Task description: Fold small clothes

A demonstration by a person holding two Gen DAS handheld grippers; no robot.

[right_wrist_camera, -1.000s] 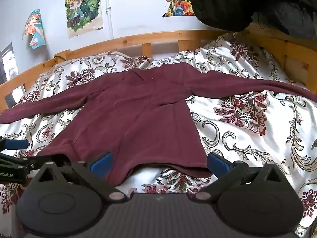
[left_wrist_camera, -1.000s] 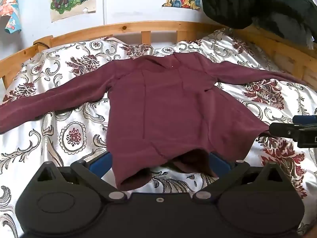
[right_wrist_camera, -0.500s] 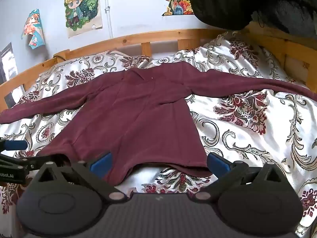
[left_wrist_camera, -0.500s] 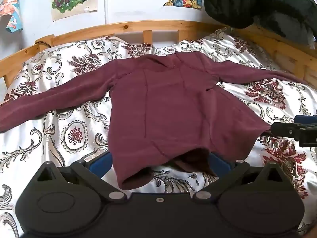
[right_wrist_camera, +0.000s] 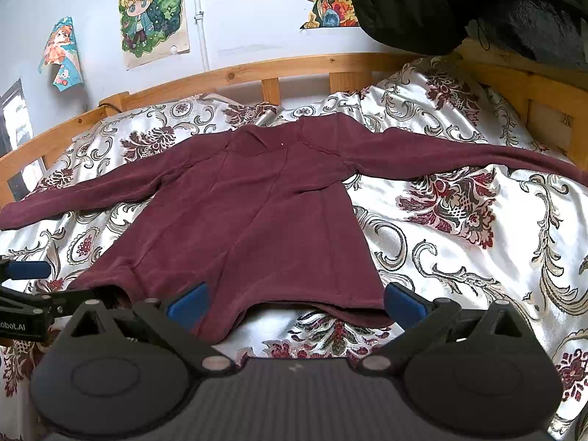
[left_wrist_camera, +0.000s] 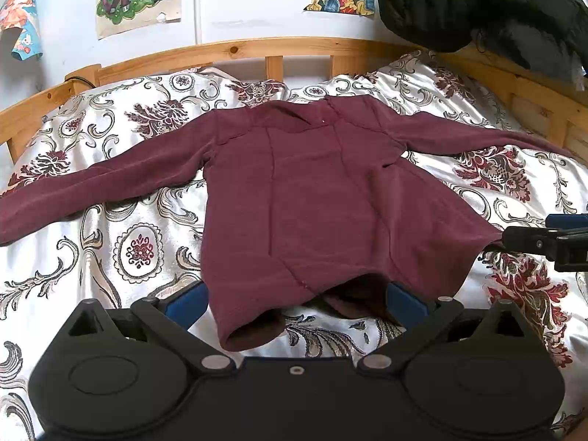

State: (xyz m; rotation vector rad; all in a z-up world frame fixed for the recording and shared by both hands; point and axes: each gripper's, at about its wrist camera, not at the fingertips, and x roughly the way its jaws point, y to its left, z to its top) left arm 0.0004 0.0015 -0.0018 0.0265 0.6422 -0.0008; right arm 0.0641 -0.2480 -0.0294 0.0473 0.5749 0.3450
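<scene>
We are seeing open patterned satin bedspread (right_wrist_camera: pixel 459 242) lying right of the maroon long-sleeved top (right_wrist_camera: pixel 250 228); a wooden bed rail (left_wrist_camera: pixel 279 46) and hanging black quilted coat (left_wrist_camera: pixel 477 3) are blocking beyond.

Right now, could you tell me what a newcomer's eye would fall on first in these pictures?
First, the maroon top, spread flat mid-bed with both sleeves stretched out to the sides, over a shiny floral bedspread. Next, the left gripper and right gripper, both open at the hem nearest the cameras. Last, a black quilted bundle at the upper right corner, over the wooden bed frame.
</scene>
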